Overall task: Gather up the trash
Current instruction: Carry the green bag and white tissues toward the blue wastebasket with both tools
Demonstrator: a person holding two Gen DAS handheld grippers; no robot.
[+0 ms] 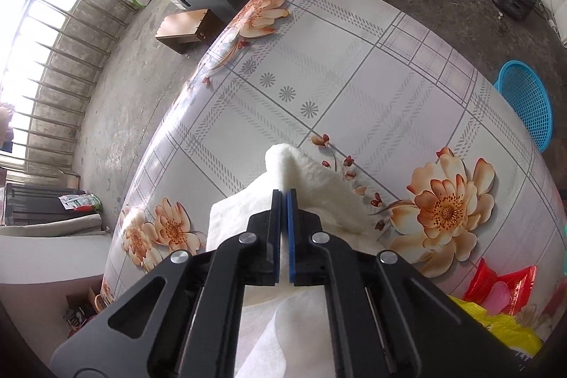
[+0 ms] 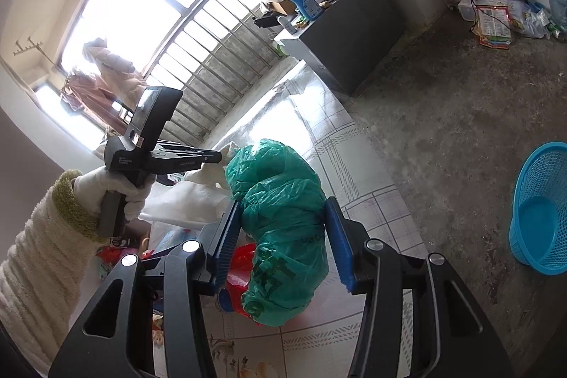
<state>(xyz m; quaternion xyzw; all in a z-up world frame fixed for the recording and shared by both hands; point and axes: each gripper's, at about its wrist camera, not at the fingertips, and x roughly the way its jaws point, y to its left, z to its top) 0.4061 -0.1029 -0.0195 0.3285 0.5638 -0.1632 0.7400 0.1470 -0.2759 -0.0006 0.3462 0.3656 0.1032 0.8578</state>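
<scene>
My left gripper [image 1: 284, 197] is shut on a white foam sheet [image 1: 312, 186] and holds it above the floral table [image 1: 354, 66]. It also shows in the right wrist view [image 2: 216, 158], pinching the white sheet [image 2: 198, 197]. My right gripper [image 2: 283, 222] is wide apart around a crumpled green plastic bag [image 2: 280, 222]; the blue pads [image 2: 336, 236] stand on either side of it, contact unclear. A red wrapper [image 2: 241, 268] lies under the green bag. Red [image 1: 496, 282] and yellow wrappers [image 1: 503, 325] lie at the table's near right.
A blue mesh basket [image 1: 528, 105] stands on the floor right of the table, also in the right wrist view [image 2: 542, 208]. A dark cabinet [image 2: 351, 34] with clutter and a wooden box [image 1: 187, 30] stand beyond the table. Papers and bags litter the far floor.
</scene>
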